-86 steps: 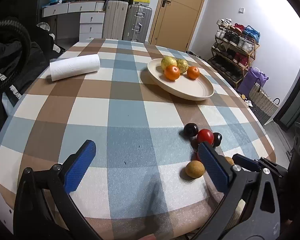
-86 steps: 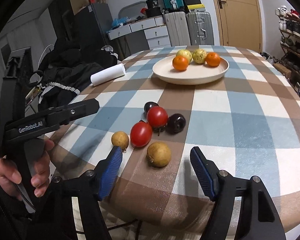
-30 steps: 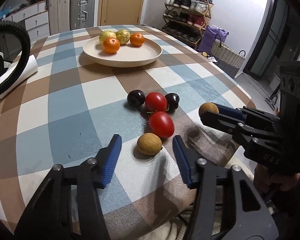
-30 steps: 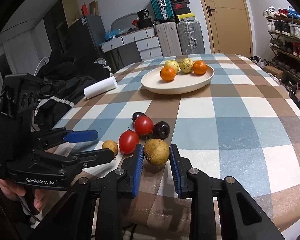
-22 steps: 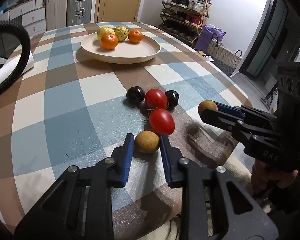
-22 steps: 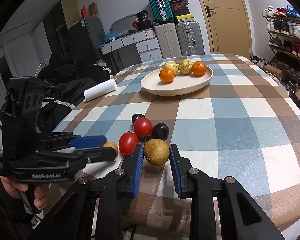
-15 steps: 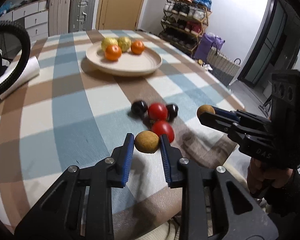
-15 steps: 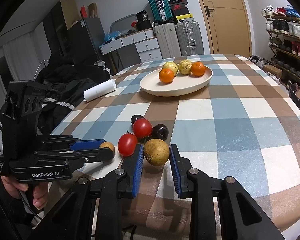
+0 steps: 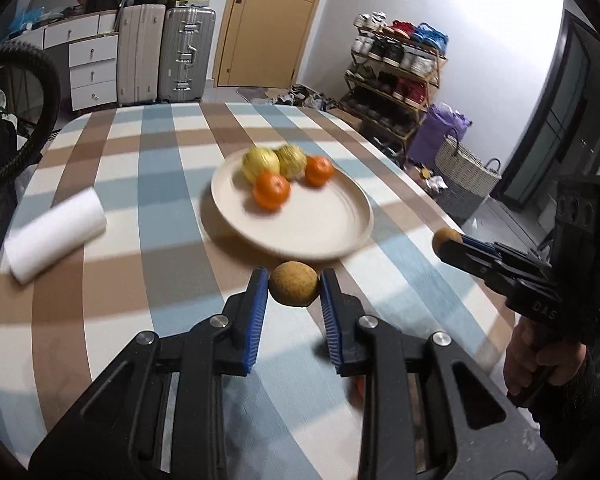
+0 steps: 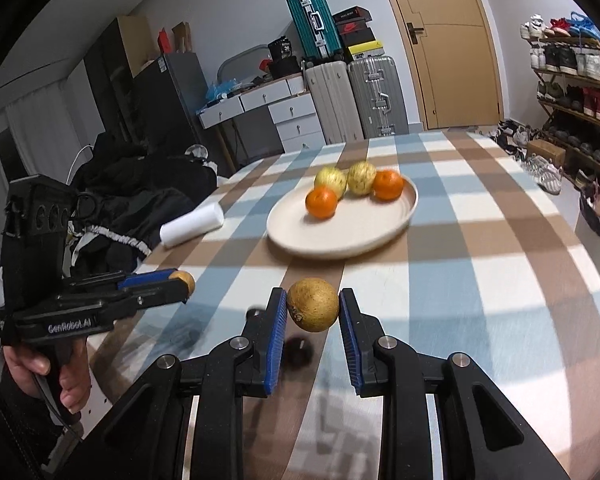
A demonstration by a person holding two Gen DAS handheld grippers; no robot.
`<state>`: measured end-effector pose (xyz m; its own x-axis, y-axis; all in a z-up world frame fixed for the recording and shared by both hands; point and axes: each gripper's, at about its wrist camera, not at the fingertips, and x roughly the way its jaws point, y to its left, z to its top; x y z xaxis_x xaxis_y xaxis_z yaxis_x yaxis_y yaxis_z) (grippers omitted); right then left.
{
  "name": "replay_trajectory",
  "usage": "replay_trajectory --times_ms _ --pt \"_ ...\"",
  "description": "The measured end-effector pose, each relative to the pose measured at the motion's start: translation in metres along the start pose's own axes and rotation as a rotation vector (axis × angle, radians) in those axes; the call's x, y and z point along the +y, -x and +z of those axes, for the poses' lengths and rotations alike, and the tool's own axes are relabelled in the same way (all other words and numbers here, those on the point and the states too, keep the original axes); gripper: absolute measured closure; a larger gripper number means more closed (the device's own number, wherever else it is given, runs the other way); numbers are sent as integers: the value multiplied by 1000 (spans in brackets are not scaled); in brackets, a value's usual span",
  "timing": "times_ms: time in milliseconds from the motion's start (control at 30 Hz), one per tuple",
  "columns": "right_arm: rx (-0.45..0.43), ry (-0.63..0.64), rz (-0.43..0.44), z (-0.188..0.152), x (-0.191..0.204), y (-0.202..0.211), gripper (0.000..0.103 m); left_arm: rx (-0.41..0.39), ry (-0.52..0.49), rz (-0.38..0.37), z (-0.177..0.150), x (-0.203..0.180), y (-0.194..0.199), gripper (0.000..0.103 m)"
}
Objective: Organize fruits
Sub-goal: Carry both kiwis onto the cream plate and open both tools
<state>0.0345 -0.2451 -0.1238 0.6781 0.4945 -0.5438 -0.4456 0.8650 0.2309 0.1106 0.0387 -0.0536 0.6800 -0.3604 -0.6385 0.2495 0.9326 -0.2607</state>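
Note:
My left gripper (image 9: 294,290) is shut on a small round brown fruit (image 9: 294,289) and holds it in the air just before the cream plate (image 9: 308,232). My right gripper (image 10: 313,310) is shut on a larger brown fruit (image 10: 313,309), also lifted and short of the plate (image 10: 364,232). The plate holds two oranges (image 9: 272,195) and two yellow-green fruits (image 9: 260,162). Dark fruits (image 10: 298,350) lie blurred on the table below the right gripper. Each gripper shows in the other's view, the right one (image 9: 446,240) and the left one (image 10: 182,278), still holding its fruit.
A white paper roll (image 9: 54,234) lies on the checked tablecloth left of the plate. Dark clothing (image 10: 140,196) is piled beyond the table's left edge. Suitcases (image 10: 356,96), drawers and a shoe rack (image 9: 396,76) stand along the far walls.
Both grippers closed on their brown fruits on the table, then lifted them and moved forward toward the plate. The red and dark fruits have dropped out of the left wrist view.

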Motion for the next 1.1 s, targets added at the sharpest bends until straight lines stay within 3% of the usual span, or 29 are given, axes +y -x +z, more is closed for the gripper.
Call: replay_trajectory --times_ms 267,467,733,1033,1100 --pt "-19 -4 34 55 -20 -32 76 0 12 18 60 23 -45 79" --pt "-10 -11 63 93 -36 -70 76 33 45 17 88 40 -90 79" --pt "74 -23 96 120 -54 -133 76 86 74 3 104 62 -141 79" --pt "176 -19 45 122 -64 -188 76 124 50 -22 103 63 -171 79" --pt "182 -30 69 121 -64 -192 76 133 57 -25 102 64 -177 79"
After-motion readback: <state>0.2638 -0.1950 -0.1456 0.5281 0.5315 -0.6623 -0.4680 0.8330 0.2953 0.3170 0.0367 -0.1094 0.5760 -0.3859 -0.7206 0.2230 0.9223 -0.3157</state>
